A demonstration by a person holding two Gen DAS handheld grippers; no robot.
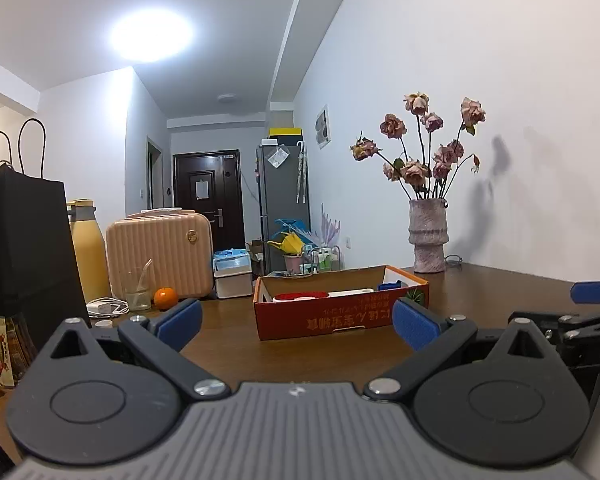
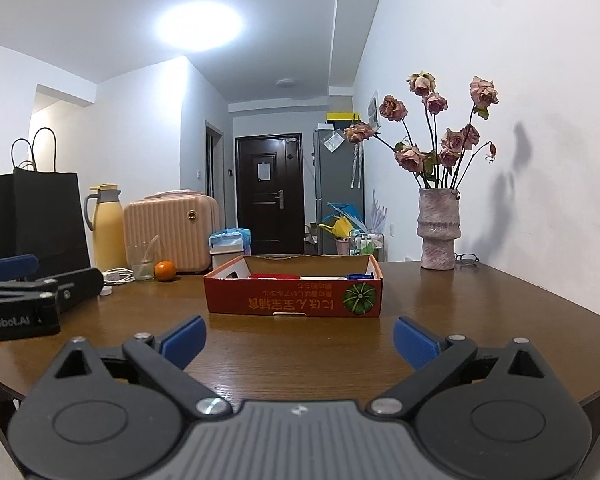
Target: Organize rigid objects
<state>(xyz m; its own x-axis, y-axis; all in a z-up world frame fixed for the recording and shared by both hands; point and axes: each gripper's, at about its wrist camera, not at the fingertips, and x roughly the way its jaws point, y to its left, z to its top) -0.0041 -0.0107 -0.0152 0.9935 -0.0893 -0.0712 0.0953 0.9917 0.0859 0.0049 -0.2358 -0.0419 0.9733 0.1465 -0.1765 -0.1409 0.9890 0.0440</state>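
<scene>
On the wooden table (image 2: 300, 344), both tongs (image 1: 295, 326) (image 2: 300, 344) gape empty before an orange carton (image 2: 293, 294); "enRobot.AI" is readable.

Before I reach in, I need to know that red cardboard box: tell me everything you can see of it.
The red cardboard box is a shallow, open-topped tray with a plain brown inside, upside-down white lettering and a green pumpkin picture on its near wall. It sits flat on the wooden table, ahead of both claws, touching neither. Red, white and blue items lie inside, mostly hidden.

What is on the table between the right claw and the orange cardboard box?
Nothing: in the right wrist view, only bare wooden table lies between the open right claw and the orange cardboard box.
</scene>
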